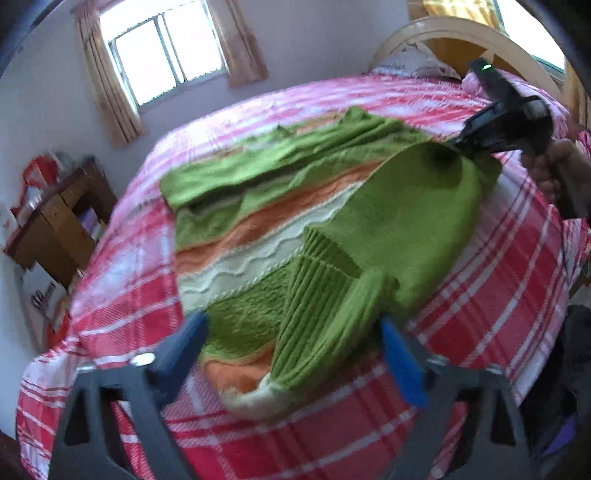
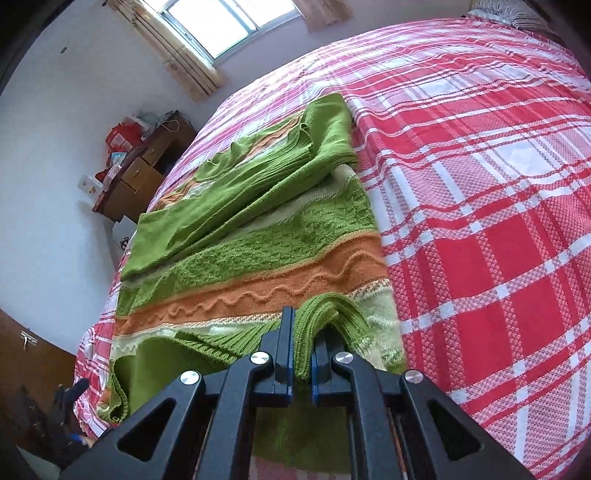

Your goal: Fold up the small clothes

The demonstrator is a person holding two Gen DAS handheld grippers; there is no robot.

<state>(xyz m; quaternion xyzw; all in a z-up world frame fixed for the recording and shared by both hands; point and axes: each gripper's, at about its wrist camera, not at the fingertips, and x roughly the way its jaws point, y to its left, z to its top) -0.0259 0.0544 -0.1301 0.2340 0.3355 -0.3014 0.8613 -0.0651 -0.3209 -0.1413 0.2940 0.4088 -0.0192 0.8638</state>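
Note:
A green knitted sweater (image 1: pixel 258 206) with orange and white wavy bands lies spread on the red-and-white plaid bed cover (image 1: pixel 498 295). One green sleeve (image 1: pixel 406 206) is folded across its body, its ribbed cuff (image 1: pixel 314 302) toward me. My left gripper (image 1: pixel 295 347) hovers over the near hem, jaws wide apart with the cuff between them and the blue pads (image 1: pixel 400 365) not pressing. My right gripper (image 1: pixel 456 142) is shut on the sleeve's far end. In the right wrist view the right gripper (image 2: pixel 303 332) pinches a ribbed green fold (image 2: pixel 325 306) of the sweater (image 2: pixel 258 236).
A person's hand (image 1: pixel 550 166) holds the right gripper's handle. A wooden desk (image 1: pixel 59 221) with clutter stands left of the bed, under a curtained window (image 1: pixel 162 55). A curved headboard (image 1: pixel 461 33) and a pillow (image 1: pixel 410 59) are at the far end. Bare plaid cover (image 2: pixel 498 221) spreads to the right.

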